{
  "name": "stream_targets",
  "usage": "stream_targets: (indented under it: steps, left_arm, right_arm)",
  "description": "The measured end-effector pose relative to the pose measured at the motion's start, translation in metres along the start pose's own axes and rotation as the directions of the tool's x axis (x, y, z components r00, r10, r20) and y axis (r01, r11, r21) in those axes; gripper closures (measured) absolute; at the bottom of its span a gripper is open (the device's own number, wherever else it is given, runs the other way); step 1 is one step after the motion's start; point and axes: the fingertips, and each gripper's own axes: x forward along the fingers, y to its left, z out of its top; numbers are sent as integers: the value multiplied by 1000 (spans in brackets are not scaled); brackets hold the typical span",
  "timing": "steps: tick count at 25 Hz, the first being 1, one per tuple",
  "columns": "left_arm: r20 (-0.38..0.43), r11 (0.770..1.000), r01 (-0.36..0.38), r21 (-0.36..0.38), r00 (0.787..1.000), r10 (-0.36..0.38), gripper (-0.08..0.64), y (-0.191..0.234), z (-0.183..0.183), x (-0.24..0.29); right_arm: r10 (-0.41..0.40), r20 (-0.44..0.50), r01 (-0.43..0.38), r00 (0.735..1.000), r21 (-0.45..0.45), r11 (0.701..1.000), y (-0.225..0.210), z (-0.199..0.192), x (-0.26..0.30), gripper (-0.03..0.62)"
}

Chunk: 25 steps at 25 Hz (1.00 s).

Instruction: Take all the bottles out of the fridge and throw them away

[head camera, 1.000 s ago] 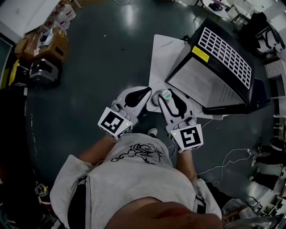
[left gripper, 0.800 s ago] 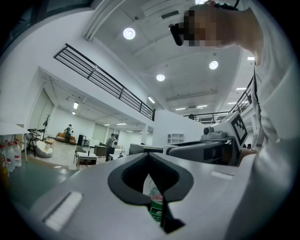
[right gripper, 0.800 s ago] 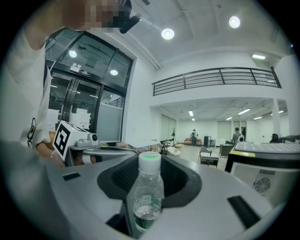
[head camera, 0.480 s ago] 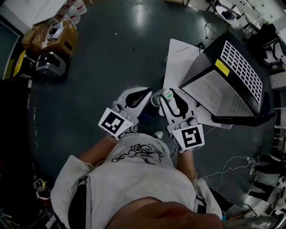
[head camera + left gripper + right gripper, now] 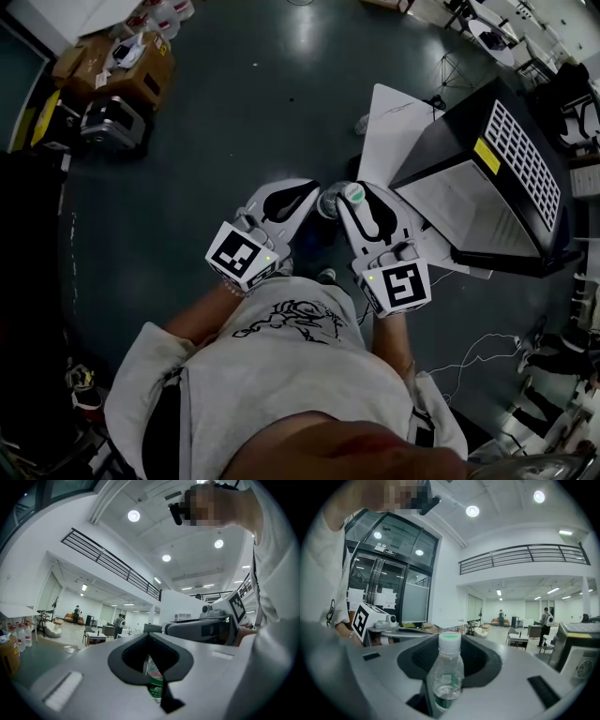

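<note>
Two bottles are out of the fridge, one in each gripper, side by side in front of the person's chest. The capped bottle (image 5: 446,677), clear with a white and green cap, stands upright between the jaws of the right gripper (image 5: 356,199), which are spread wide and pressed on its sides. The second bottle (image 5: 156,686), green-labelled, sits in the narrow slot of the left gripper (image 5: 309,197), whose jaws are drawn in close on it. The two gripper tips nearly meet. To the right the one black fridge (image 5: 506,159) stands close, its white door panel (image 5: 394,131) swung out towards the grippers. Ahead and to the left the dark floor (image 5: 234,122) lies broad and open as far as the cardboard boxes (image 5: 141,70) at the far left edge.
</note>
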Motion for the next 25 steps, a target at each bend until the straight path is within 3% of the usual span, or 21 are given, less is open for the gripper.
stream_targets:
  steps: [15, 25]
  left_arm:
    - [5, 998, -58, -10, 998, 58, 551, -15, 1, 18]
    - [-19, 996, -83, -29, 996, 82, 551, -20, -17, 26]
  right_arm:
    - [60, -5, -60, 998, -20, 998, -13, 0, -12, 443]
    - [54, -43, -54, 998, -1, 999, -26, -27, -21, 443]
